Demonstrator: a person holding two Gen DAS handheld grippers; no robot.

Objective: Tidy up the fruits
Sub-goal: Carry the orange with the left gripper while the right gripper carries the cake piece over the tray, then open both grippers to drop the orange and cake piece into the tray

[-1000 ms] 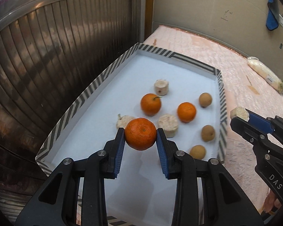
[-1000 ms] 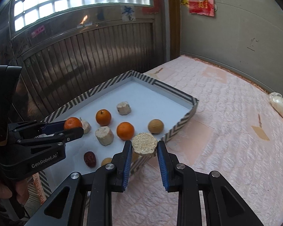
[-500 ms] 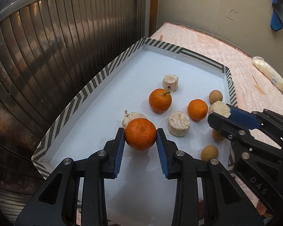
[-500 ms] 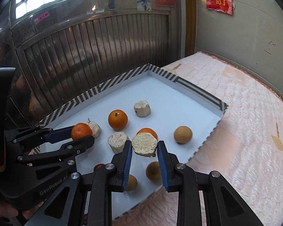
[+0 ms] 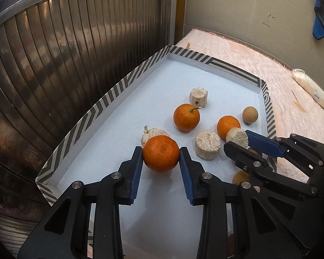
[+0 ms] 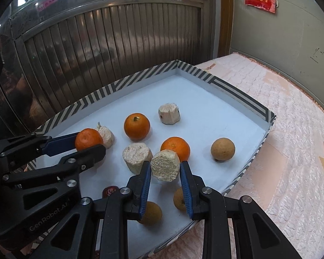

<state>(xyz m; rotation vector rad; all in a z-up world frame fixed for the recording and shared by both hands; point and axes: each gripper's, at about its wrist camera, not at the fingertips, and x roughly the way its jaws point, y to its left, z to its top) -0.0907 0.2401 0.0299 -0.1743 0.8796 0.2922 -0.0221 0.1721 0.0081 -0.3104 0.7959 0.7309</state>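
My left gripper [image 5: 161,153] is shut on an orange [image 5: 161,153] low over the white tray [image 5: 110,99] with the striped rim. My right gripper [image 6: 165,168] is shut on a pale corn cob piece [image 6: 165,168] over the tray's near middle; it also shows in the left wrist view [image 5: 237,137]. In the tray lie two more oranges [image 6: 137,126] [image 6: 176,146], three corn pieces [image 6: 169,114] [image 6: 136,156] [image 6: 107,137], several brown round fruits [image 6: 223,149] and a red date [image 6: 109,191].
The tray sits on a pink quilted mattress [image 6: 291,151]. A metal shutter wall [image 5: 64,54] stands close behind the tray's far-left side. A wrapped white bundle [image 5: 311,87] lies on the mattress at the far right.
Both grippers moved forward and lower over the tray. The right gripper came in from beyond the tray's right rim with the corn piece and now hangs beside the left gripper.
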